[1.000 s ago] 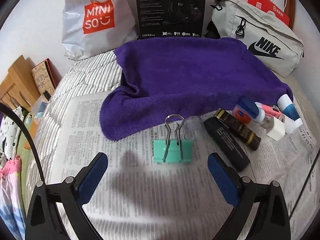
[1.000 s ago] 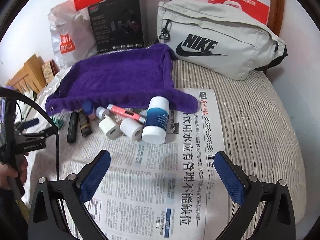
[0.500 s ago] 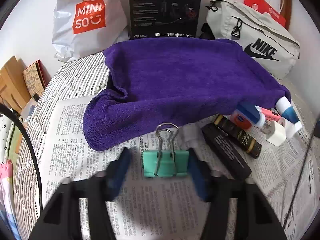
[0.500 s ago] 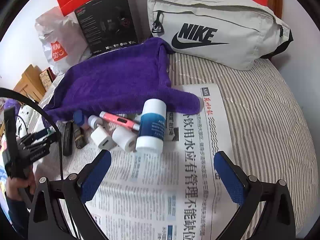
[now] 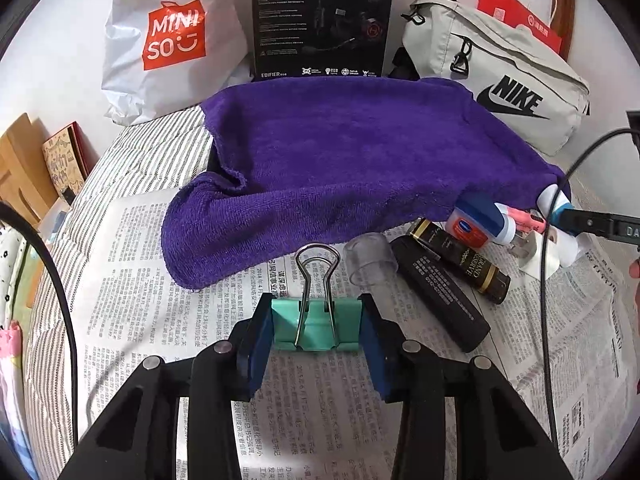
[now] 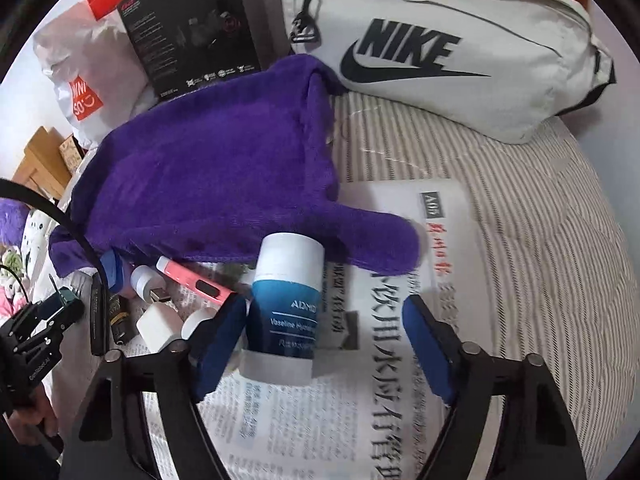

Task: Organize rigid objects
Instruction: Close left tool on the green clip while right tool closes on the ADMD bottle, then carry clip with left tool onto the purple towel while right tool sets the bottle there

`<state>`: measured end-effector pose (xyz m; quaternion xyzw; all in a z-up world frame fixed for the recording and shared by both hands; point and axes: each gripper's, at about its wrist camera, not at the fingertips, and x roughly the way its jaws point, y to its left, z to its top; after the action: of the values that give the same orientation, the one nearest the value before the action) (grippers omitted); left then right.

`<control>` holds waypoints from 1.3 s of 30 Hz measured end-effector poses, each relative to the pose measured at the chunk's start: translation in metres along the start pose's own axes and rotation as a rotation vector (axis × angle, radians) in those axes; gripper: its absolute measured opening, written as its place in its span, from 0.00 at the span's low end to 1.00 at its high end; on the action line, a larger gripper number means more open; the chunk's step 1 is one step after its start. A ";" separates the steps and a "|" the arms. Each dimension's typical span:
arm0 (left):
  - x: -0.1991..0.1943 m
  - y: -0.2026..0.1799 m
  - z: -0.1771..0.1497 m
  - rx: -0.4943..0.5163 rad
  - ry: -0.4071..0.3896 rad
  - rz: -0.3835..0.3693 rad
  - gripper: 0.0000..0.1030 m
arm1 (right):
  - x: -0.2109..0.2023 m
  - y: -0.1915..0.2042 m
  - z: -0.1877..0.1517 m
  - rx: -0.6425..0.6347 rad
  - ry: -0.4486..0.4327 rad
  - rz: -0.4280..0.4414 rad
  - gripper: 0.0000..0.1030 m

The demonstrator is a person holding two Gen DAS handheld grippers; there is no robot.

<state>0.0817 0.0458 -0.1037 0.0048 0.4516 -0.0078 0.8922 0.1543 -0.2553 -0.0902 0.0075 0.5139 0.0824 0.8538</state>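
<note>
In the left wrist view my left gripper (image 5: 316, 328) is shut on a green binder clip (image 5: 316, 326) with silver wire handles, on the newspaper (image 5: 160, 280). In the right wrist view my right gripper (image 6: 324, 328) is open around a blue and white Vaseline bottle (image 6: 286, 312); the left pad touches its side, the right pad stands well clear. A purple towel (image 5: 352, 152) lies behind both. Beside the clip lie a clear cap (image 5: 370, 258), two black tubes (image 5: 438, 292), and a small blue-lidded jar (image 5: 476, 220).
A pink pen (image 6: 196, 282), white charger (image 6: 158, 326) and small white pieces lie left of the bottle. A Nike bag (image 6: 440, 40), black Edifier box (image 5: 320, 20) and Miniso bag (image 5: 172, 36) stand at the back. Striped bedding (image 6: 540, 220) lies to the right.
My left gripper moved forward and closed on the binder clip. My right gripper moved forward and down around the Vaseline bottle and narrowed somewhat.
</note>
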 end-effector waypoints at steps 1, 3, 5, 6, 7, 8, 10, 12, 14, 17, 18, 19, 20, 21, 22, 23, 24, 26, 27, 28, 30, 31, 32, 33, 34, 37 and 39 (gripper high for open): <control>0.000 0.000 0.000 0.000 0.002 0.000 0.38 | 0.002 0.003 0.000 -0.021 -0.001 -0.009 0.74; 0.000 0.000 0.001 -0.001 0.006 -0.004 0.38 | 0.006 0.007 0.000 -0.047 0.010 -0.029 0.72; -0.001 0.001 0.001 -0.002 0.007 -0.009 0.38 | 0.009 0.008 -0.001 -0.063 0.020 -0.043 0.68; -0.001 0.002 0.000 -0.004 0.006 -0.012 0.38 | 0.009 0.007 -0.001 -0.070 0.023 -0.046 0.67; -0.001 0.002 0.001 -0.007 0.006 -0.012 0.38 | 0.008 0.006 0.000 -0.072 0.021 -0.048 0.67; -0.001 0.002 0.000 -0.008 0.005 -0.011 0.38 | 0.007 0.006 0.000 -0.075 0.018 -0.051 0.66; -0.001 0.000 0.001 -0.002 0.006 -0.005 0.38 | 0.009 0.007 0.003 -0.093 0.006 -0.052 0.63; -0.001 0.000 0.001 -0.004 0.006 -0.005 0.38 | 0.015 0.010 0.004 -0.114 0.016 -0.032 0.52; -0.001 0.001 0.001 -0.003 0.006 -0.009 0.38 | 0.020 0.015 0.006 -0.127 0.016 -0.039 0.45; -0.002 0.001 0.000 -0.003 0.009 -0.015 0.38 | 0.011 0.018 0.003 -0.140 0.012 -0.022 0.35; -0.002 0.001 0.000 -0.004 0.008 -0.014 0.38 | 0.012 0.019 0.002 -0.141 0.018 -0.015 0.35; -0.002 0.001 0.000 -0.002 0.007 -0.012 0.38 | 0.015 0.018 0.001 -0.141 0.023 -0.023 0.35; -0.002 0.000 0.000 0.002 0.007 -0.009 0.38 | 0.015 0.018 0.000 -0.142 0.016 -0.024 0.35; -0.002 0.000 0.000 0.003 0.007 -0.009 0.38 | 0.016 0.018 0.000 -0.147 0.009 -0.025 0.35; -0.002 0.000 0.000 0.001 0.007 -0.013 0.38 | 0.016 0.017 0.000 -0.143 0.004 -0.024 0.35; -0.002 0.001 0.000 0.000 0.006 -0.016 0.38 | 0.016 0.016 0.001 -0.142 0.001 -0.020 0.35; -0.002 0.001 0.000 0.001 0.009 -0.018 0.38 | 0.016 0.016 0.001 -0.144 0.000 -0.016 0.35; -0.003 0.002 0.001 0.000 0.017 -0.024 0.38 | 0.015 0.014 0.002 -0.146 0.015 0.013 0.35; -0.004 0.002 0.001 0.000 0.021 -0.027 0.38 | 0.013 0.013 0.002 -0.144 0.019 0.013 0.35; -0.005 0.003 0.000 -0.002 0.026 -0.031 0.38 | 0.011 0.011 0.001 -0.142 0.022 0.011 0.35; -0.008 0.007 -0.002 -0.026 0.032 -0.059 0.38 | 0.004 0.007 -0.001 -0.133 0.014 0.015 0.35; -0.011 0.010 -0.003 -0.043 0.036 -0.071 0.38 | 0.000 0.005 -0.002 -0.131 0.009 0.018 0.35; -0.012 0.012 -0.003 -0.051 0.038 -0.075 0.38 | -0.003 0.004 -0.003 -0.128 0.006 0.023 0.35; -0.014 0.014 -0.004 -0.057 0.038 -0.074 0.38 | -0.005 0.002 -0.004 -0.127 0.008 0.027 0.35; -0.017 0.015 -0.003 -0.058 0.035 -0.069 0.38 | -0.007 0.001 -0.004 -0.126 0.007 0.026 0.35; -0.026 0.017 -0.002 -0.057 0.025 -0.065 0.38 | -0.015 0.000 -0.005 -0.129 -0.003 0.026 0.35; -0.034 0.019 0.000 -0.053 0.014 -0.064 0.38 | -0.018 0.001 -0.004 -0.134 0.000 0.033 0.35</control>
<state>0.0616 0.0648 -0.0765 -0.0334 0.4579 -0.0242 0.8881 0.1423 -0.2570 -0.0759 -0.0412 0.5069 0.1307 0.8510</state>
